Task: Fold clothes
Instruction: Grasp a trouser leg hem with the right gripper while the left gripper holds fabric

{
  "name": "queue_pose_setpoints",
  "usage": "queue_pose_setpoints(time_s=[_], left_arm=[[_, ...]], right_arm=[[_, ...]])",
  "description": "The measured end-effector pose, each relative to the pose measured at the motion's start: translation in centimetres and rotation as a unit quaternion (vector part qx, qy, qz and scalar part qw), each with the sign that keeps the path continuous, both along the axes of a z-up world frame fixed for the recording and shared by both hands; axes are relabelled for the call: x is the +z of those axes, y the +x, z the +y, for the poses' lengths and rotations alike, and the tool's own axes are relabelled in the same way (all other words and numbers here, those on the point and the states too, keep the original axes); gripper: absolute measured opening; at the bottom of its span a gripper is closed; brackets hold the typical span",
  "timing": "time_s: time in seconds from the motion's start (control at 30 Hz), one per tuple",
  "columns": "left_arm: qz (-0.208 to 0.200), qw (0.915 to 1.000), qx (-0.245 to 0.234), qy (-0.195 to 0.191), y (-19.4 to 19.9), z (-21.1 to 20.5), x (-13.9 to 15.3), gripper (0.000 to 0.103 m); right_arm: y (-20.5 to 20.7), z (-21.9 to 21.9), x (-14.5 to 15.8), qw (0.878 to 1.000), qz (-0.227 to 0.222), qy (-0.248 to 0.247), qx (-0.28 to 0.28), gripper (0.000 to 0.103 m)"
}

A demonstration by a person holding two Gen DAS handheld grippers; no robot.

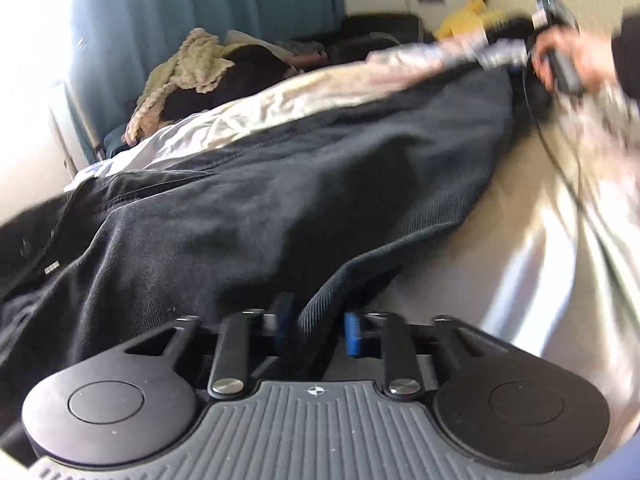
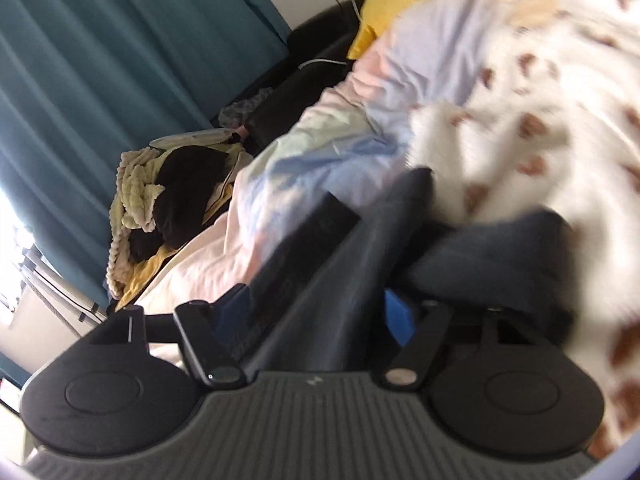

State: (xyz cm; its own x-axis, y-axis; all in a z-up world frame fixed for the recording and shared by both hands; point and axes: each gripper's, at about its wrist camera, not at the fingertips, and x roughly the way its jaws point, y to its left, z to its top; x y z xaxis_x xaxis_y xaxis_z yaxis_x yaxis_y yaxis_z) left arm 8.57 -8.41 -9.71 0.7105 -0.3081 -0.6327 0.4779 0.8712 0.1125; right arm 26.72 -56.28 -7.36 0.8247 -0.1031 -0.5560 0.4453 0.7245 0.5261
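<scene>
Stretching across the bed between the two grippers is a dark corduroy garment, probably trousers, judging by the pocket seams near its left end; it lies mostly on the pale bedsheet, with both ends lifted. The left gripper has its blue-padded jaws pinched on a ribbed edge of the fabric. The right gripper likewise appears clamped on a fold of the same dark cloth, which runs up between its jaws, though motion blur softens the detail; from the left wrist view, the person's right hand holds that tool at the garment's far end.

My judgement: the step in hand is pulling the garment taut and flat before a fold. Next comes carrying one end over to meet the other while both grips hold, keeping the edges aligned and the cloth off the bear-print blanket just beside it.

Farther off, a cream knitted throw and other dark clothes are heaped near the teal curtain, with a yellow pillow by the wall.
</scene>
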Motion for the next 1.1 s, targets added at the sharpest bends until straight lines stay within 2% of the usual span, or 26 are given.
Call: queue_pose_setpoints(time_s=[0.03,0.07,0.13,0.2,0.27,0.33,0.47,0.57,0.67,0.77,0.83,0.87,0.9,0.93,1.0,1.1], left_arm=[[-0.002,0.9996,0.009,-0.025,0.4,0.5,0.3,0.014],[-0.006,0.9986,0.017,-0.049,0.8,1.0,0.7,0.011],[-0.021,0.9951,0.031,-0.092,1.2,2.0,1.5,0.01],[-0.012,0.9905,0.04,-0.131,1.7,3.0,2.2,0.009],[-0.009,0.9858,0.047,-0.161,1.5,4.0,2.8,0.007],[-0.024,0.9855,0.037,-0.164,0.6,4.3,3.5,0.007],[-0.03,0.9796,0.029,-0.197,-1.6,5.6,5.4,0.007],[-0.021,0.9773,0.025,-0.209,-3.5,6.7,6.6,0.007],[0.02,0.9717,0.021,-0.234,-4.6,8.0,7.0,0.008],[0.057,0.9706,0.017,-0.233,-4.7,8.3,6.5,0.016],[0.071,0.9716,0.026,-0.224,-4.8,8.5,6.7,0.028],[0.072,0.9715,0.034,-0.223,-5.0,8.8,6.9,0.043],[0.071,0.9701,0.046,-0.228,-5.4,9.5,7.3,0.06],[0.07,0.9664,0.057,-0.241,-5.9,10.5,7.8,0.065],[0.069,0.9477,0.081,-0.301,-7.3,14.0,8.8,0.078],[0.097,0.9123,0.15,-0.369,-8.6,21.0,9.5,0.086]], right_arm=[[0.8,-0.1,0.0,1.0,0.004,-0.013,0.004,0.035],[1.3,-0.1,0.0,1.0,0.017,-0.027,0.004,0.012],[1.6,0.2,0.6,0.999,0.023,-0.046,-0.005,0.008],[1.2,0.7,2.1,0.998,0.01,-0.06,-0.014,0.005],[0.0,0.8,4.8,0.998,-0.029,-0.047,-0.015,0.005],[-2.0,1.0,8.4,0.995,-0.089,-0.04,0.0,0.005],[-10.1,1.6,14.9,0.973,-0.225,-0.042,0.021,0.005],[-18.0,1.2,15.2,0.969,-0.244,-0.038,0.003,0.005],[-25.6,0.0,11.4,0.982,-0.185,-0.006,-0.034,0.005],[-31.1,-1.4,4.6,0.993,-0.089,0.034,-0.068,0.005],[-33.4,-2.0,0.4,0.994,-0.027,0.064,-0.083,0.005],[-34.0,-2.0,-0.9,0.995,-0.004,0.063,-0.083,0.005],[-34.3,-1.9,-1.7,0.995,0.004,0.059,-0.082,0.005],[-34.6,-1.8,-2.1,0.995,-0.001,0.058,-0.083,0.005],[-34.7,-1.7,-2.3,0.995,-0.016,0.056,-0.082,0.005],[-33.9,-1.5,-1.6,0.997,-0.027,0.037,-0.065,0.009]])
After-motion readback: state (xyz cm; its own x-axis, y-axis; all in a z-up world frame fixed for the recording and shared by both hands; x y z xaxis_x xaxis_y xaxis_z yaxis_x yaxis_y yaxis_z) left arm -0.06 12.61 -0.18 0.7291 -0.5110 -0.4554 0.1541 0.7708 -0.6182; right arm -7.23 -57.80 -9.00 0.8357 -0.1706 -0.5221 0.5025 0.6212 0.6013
